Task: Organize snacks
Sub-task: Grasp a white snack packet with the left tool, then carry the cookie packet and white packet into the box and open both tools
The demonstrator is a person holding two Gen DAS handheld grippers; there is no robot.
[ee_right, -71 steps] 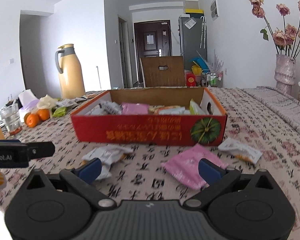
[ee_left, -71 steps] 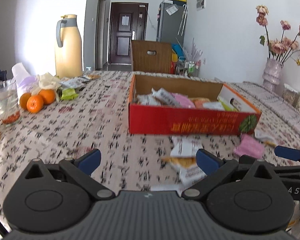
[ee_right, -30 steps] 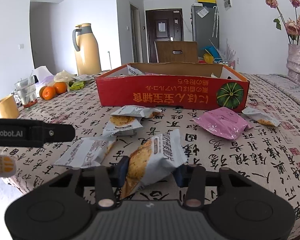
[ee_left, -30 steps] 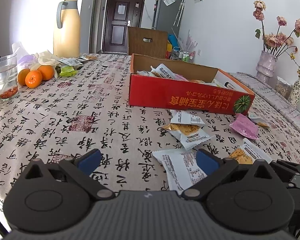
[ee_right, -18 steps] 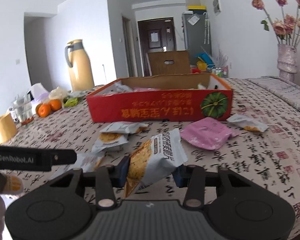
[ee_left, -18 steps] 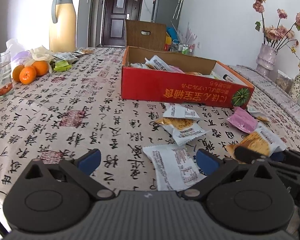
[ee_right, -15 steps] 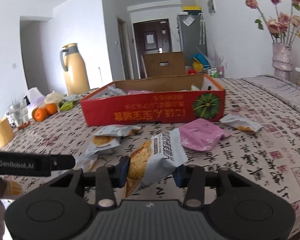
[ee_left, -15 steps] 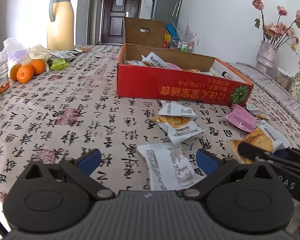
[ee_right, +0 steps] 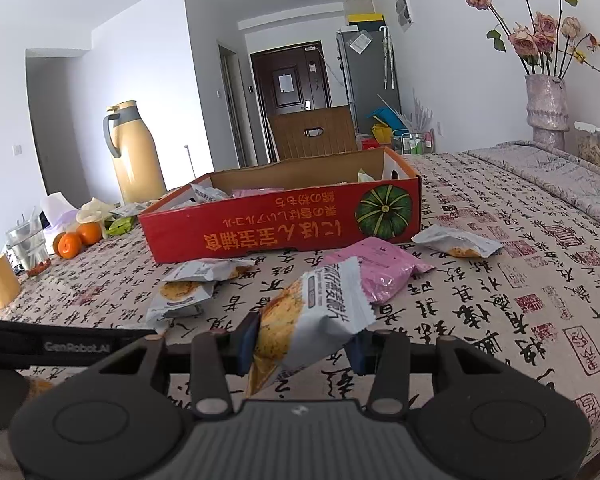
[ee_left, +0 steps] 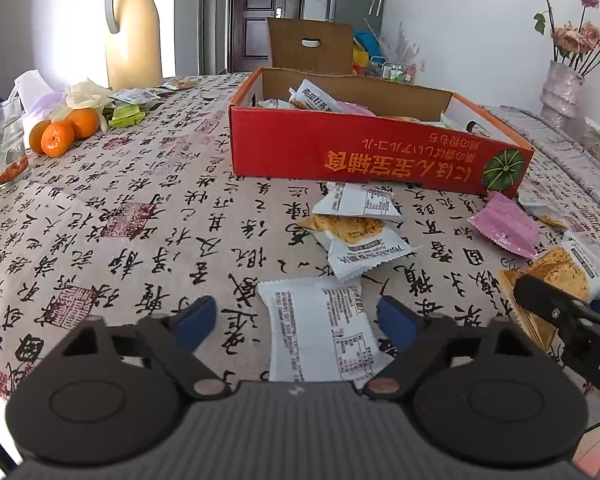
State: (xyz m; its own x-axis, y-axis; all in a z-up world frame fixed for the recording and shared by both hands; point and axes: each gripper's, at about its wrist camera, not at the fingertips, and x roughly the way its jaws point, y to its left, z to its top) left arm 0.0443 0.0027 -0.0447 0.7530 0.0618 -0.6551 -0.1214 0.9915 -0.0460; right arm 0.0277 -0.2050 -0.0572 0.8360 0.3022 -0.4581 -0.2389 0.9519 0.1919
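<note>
Task status: partly complete. The red box [ee_right: 284, 224] already holds several packets, among them a white one [ee_left: 312, 98] and a pink one [ee_right: 256, 191] visible above its near wall. The right gripper [ee_right: 302, 344] has its fingers pinched on a cracker packet [ee_right: 312, 312], which is lifted clear of the tablecloth [ee_right: 500, 280] and sits short of the box, with the near wall of the box ahead of it. By judgement, the step in hand is the carry to the box; release over the open top is not yet done. The left gripper [ee_left: 296, 320] has its fingers spread, one on each side of a white packet [ee_left: 320, 328] lying printed-side up on the cloth; neither finger appears to touch it. This packet is the likely next pick. Remaining loose items on the cloth: two overlapping cracker packets [ee_left: 356, 232] in front of the box, a pink packet [ee_right: 376, 268] near the box's right front corner, and a small packet [ee_right: 456, 246] just beyond it to the right. That leaves about five packets outside the box, plus the one in carry. Oranges [ee_left: 64, 130], a glass [ee_left: 4, 148] and a thermos [ee_left: 132, 28] stand well apart on the left and appear unrelated to the task.
</note>
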